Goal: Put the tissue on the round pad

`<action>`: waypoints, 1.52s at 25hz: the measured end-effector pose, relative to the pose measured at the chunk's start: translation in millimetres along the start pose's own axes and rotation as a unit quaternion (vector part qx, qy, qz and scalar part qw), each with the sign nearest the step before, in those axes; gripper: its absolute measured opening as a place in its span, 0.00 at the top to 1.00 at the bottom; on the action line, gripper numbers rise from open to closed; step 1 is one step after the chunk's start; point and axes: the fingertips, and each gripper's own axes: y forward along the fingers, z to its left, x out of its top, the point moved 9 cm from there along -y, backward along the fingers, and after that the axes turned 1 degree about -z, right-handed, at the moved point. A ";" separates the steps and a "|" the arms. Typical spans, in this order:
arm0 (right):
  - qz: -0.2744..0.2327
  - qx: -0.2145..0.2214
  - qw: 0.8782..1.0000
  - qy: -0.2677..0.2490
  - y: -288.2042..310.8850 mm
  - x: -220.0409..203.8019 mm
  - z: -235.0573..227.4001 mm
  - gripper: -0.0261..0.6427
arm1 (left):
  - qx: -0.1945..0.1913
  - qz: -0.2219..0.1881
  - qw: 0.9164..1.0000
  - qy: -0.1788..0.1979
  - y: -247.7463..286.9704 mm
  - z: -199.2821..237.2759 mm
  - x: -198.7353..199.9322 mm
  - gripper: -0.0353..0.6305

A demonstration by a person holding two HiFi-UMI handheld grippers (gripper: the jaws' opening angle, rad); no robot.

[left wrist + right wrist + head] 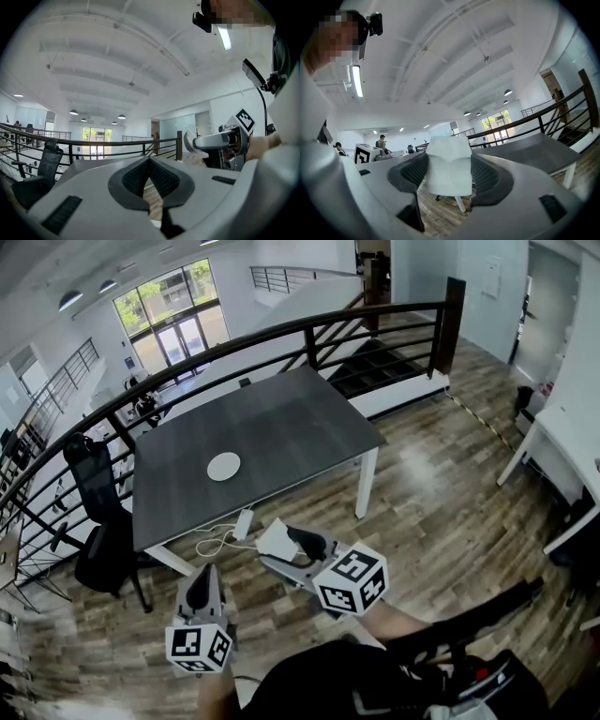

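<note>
A white folded tissue pack sits between the jaws of my right gripper, which is shut on it. In the head view that tissue hangs at the tip of the right gripper, short of the table's near edge. The round white pad lies flat on the dark grey table, well ahead of both grippers. My left gripper is held low at the left, away from the table. Seen from its own camera, the left gripper has its pads touching with nothing between them.
A black office chair stands at the table's left end. A white power strip with a cable lies on the wooden floor under the near edge. A black railing runs behind the table, and another white desk is at the right.
</note>
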 end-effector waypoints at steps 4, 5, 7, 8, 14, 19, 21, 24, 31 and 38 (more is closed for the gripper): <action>0.000 0.000 1.000 -0.003 -2.0 -0.2 4.8 0.52 | -0.004 0.001 1.000 0.001 -5.1 0.8 -1.0 0.96; 0.001 0.000 1.000 -0.003 -1.5 0.0 6.6 0.52 | -0.004 -0.001 1.000 0.001 -6.6 2.4 -0.6 0.96; 0.000 -0.002 1.000 -0.003 -0.5 0.2 9.5 0.52 | -0.006 -0.008 1.000 0.001 -9.9 5.6 0.4 0.96; 0.000 -0.003 1.000 -0.004 0.6 0.1 10.6 0.52 | -0.006 -0.012 1.000 0.002 -11.4 7.4 0.7 0.96; 0.001 -0.005 1.000 -0.001 17.3 -4.7 19.3 0.52 | -0.013 -0.019 1.000 0.001 -16.8 25.0 -0.1 0.96; -0.003 -0.015 1.000 -0.001 32.2 -9.3 24.2 0.52 | -0.020 -0.035 0.999 -0.004 -23.7 44.7 -5.4 0.96; -0.003 -0.024 1.000 -0.001 37.6 -13.5 25.9 0.52 | -0.026 -0.039 0.999 -0.007 -27.1 53.5 -11.0 0.96; -0.002 -0.038 0.999 0.001 49.0 -17.6 23.2 0.52 | -0.024 -0.050 0.998 -0.019 -28.9 70.7 -18.1 0.96; -0.004 -0.046 0.999 0.005 82.2 -13.1 1.1 0.52 | -0.008 -0.053 0.998 -0.016 -11.3 103.4 -19.3 0.96; -0.005 -0.031 0.999 0.019 133.4 2.6 -59.0 0.52 | 0.006 -0.043 0.999 -0.005 48.9 129.1 -12.0 0.96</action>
